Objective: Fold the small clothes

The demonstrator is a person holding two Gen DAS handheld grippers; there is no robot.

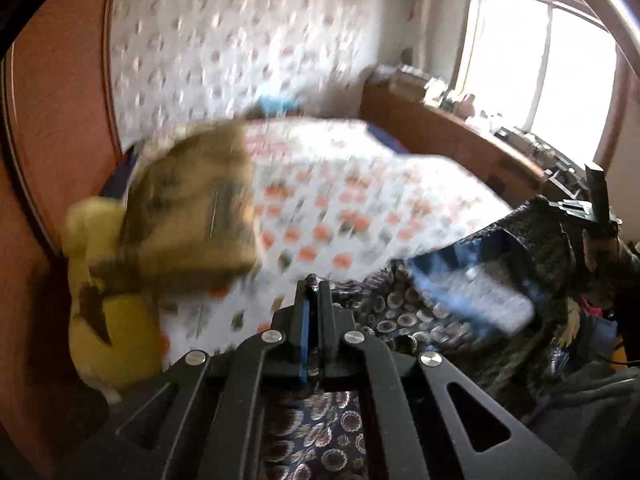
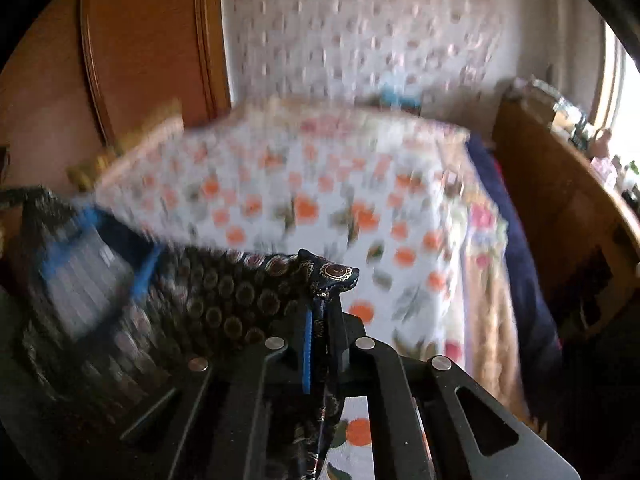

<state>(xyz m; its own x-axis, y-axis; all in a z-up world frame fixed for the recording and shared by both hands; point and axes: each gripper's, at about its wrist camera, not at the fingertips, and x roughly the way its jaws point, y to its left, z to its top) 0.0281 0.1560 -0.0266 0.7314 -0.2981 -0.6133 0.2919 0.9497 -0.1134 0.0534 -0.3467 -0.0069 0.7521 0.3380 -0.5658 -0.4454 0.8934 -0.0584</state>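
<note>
A small dark navy garment (image 1: 404, 308) with round gold medallion print hangs stretched between both grippers above the bed. Its light striped inside with blue trim (image 1: 480, 292) shows. My left gripper (image 1: 314, 284) is shut on one edge; the cloth runs under its jaws. My right gripper (image 2: 324, 292) is shut on another edge of the garment (image 2: 224, 292), and a corner sticks out past the fingertips. The right gripper also shows in the left wrist view (image 1: 596, 200) at the far right. Both views are motion-blurred.
A bed with a white, orange-flowered cover (image 1: 340, 200) lies ahead. A yellow plush toy (image 1: 112, 320) and an olive folded item (image 1: 196, 208) sit at its left. A wooden wardrobe (image 2: 140, 40) stands left, a wooden sideboard (image 1: 460, 136) under the window right.
</note>
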